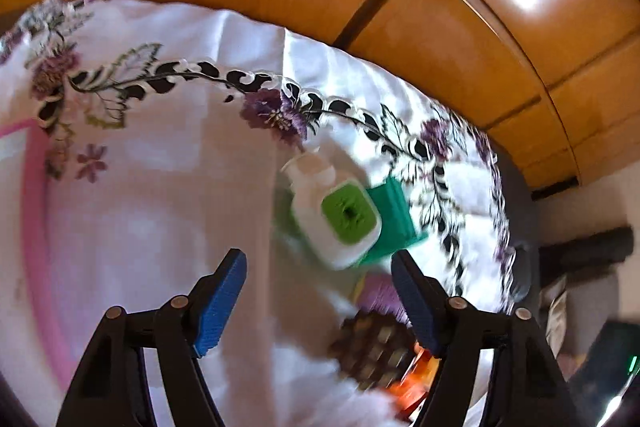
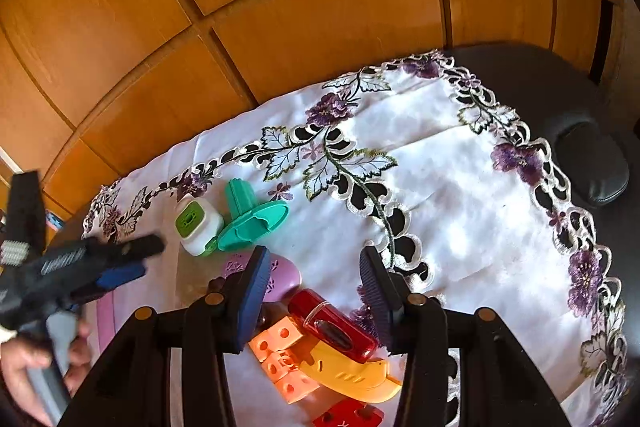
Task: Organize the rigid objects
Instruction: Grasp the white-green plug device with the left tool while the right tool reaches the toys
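Both the left hand-held gripper (image 1: 318,301) and the right hand-held gripper (image 2: 314,301) hover with jaws apart, empty, near the white-and-green plastic square bottle (image 1: 340,215) on the desk's embroidered white cloth (image 2: 460,207).

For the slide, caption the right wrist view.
Open right gripper hovers over a red toy amid plastic toys on an embroidered tablecloth.

Open tablecloth (image 2: 460,219) is left at the right of the right wrist frame. The lower left is crowded by the white-green bottle (image 2: 199,225), teal piece (image 2: 252,223) and red case (image 2: 334,327).
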Demonstrator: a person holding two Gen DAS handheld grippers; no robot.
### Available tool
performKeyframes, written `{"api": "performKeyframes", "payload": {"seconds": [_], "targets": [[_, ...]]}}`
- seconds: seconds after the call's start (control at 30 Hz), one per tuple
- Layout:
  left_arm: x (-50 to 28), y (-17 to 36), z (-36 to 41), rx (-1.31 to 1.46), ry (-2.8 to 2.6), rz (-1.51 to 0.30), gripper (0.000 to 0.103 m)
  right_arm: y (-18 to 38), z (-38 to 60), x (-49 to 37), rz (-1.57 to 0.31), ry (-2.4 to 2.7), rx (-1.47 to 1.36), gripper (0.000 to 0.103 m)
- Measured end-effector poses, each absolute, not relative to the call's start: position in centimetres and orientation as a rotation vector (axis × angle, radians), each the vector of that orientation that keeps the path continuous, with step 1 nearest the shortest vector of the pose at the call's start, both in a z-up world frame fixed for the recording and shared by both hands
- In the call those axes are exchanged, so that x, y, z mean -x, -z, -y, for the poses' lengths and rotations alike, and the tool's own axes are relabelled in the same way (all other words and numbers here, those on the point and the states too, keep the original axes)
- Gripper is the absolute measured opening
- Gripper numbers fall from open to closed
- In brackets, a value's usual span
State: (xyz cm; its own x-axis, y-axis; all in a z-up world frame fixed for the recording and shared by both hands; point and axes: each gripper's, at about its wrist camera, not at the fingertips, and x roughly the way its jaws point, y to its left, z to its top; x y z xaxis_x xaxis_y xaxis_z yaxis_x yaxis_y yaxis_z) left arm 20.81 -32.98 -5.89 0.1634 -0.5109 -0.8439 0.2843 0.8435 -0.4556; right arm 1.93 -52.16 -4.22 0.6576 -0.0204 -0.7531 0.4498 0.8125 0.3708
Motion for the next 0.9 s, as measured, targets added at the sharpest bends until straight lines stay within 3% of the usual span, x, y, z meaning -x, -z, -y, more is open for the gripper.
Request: {"api": "performKeyframes", "payload": {"seconds": [0.4, 0.43, 0.5, 0.6, 0.9], "targets": [[-23.5, 9.0, 37.4, 0.189, 0.465, -1.381, 0.078, 4.3, 52.4, -1.8, -0.813, 0.246, -0.637, 0.047], [-23.5, 9.0, 37.5, 0.179, 0.465, -1.356, 0.076, 4.3, 52.5, -1.8, -0.812, 0.246, -0.641, 0.047], [-23.2, 8.9, 37.8, 0.125, 0.471, -1.317, 0.061, 4.4, 52.6, -1.7, -0.811, 0.248, -0.649, 0.047], [-22.5, 8.5, 37.5, 0.067, 0.526, -1.283, 0.056, 4.5, 52.9, -1.7, -0.815, 0.253, -0.661, 0.047], [-16.6, 7.5, 30.7, -0.017, 0.596, -1.236, 0.054, 4.9, 53.2, -1.7, -0.831, 0.282, -0.667, 0.047]]}}
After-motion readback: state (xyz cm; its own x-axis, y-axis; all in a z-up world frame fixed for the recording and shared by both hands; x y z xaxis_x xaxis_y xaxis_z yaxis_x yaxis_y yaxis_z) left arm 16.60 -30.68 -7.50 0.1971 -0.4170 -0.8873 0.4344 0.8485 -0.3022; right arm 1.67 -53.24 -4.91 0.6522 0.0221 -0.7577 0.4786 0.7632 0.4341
